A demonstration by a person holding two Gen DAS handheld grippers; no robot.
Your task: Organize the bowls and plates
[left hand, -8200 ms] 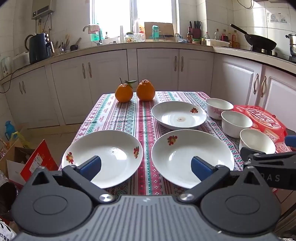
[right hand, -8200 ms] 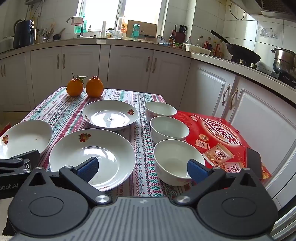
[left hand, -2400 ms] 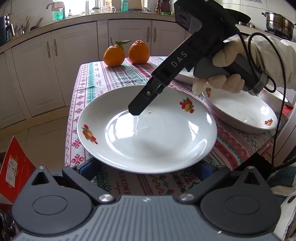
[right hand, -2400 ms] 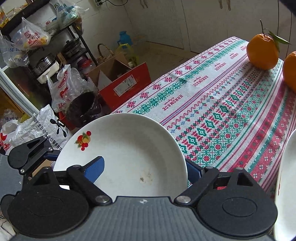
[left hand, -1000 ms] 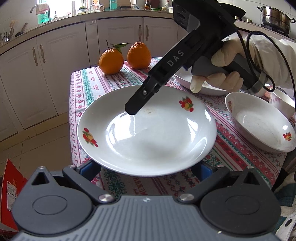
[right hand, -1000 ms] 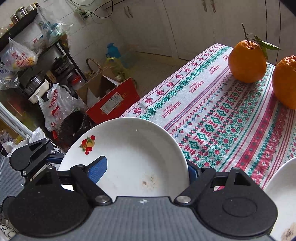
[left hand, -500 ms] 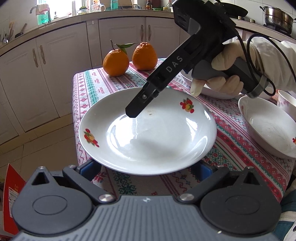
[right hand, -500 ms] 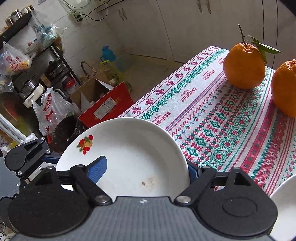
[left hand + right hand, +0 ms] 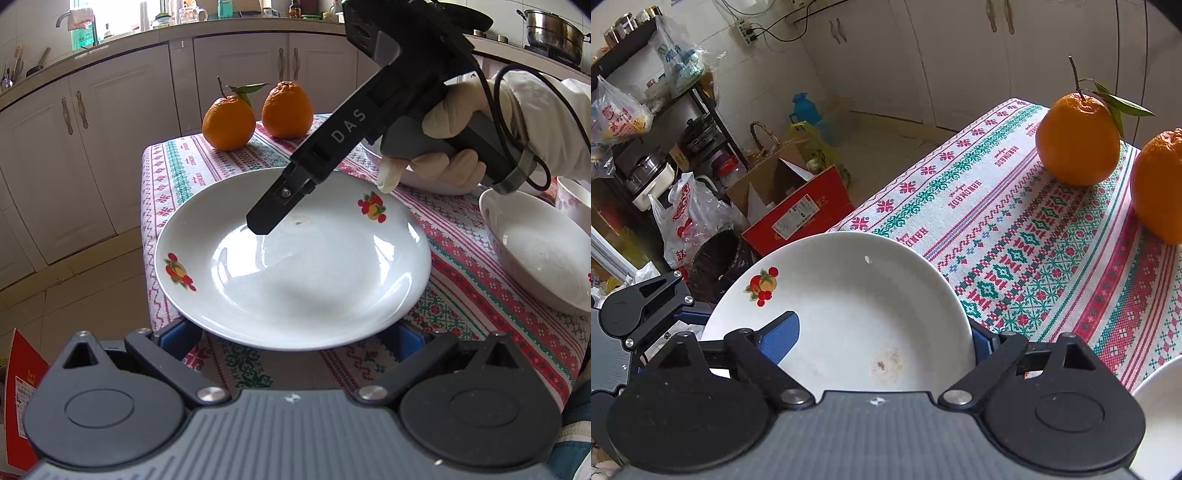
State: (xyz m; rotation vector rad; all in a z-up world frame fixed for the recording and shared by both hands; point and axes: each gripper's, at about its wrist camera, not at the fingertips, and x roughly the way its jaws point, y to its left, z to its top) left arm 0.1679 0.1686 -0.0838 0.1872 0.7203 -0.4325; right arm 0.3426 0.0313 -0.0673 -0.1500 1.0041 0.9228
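A white plate with fruit prints [image 9: 295,266] is held above the table's left end. My left gripper [image 9: 291,336] is wide open beneath its near rim, blue pads mostly hidden under it. My right gripper [image 9: 882,336] reaches in from the far side; one finger [image 9: 280,199] lies over the plate's inside, and in its own view the plate [image 9: 849,306] sits between the fingers, one blue pad [image 9: 779,336] on top, the other below the rim. A second plate [image 9: 535,251] sits at right, a third behind the hand, and a bowl [image 9: 572,199] at the right edge.
Two oranges [image 9: 255,114] stand at the far end of the patterned tablecloth [image 9: 461,280]. White kitchen cabinets [image 9: 122,110] run behind. In the right wrist view a red box [image 9: 798,210], bags and a shelf stand on the floor left of the table.
The lifted plate has drifted slightly right and closer to the oranges with both grippers. The second plate has slid toward the right edge of the left wrist view.
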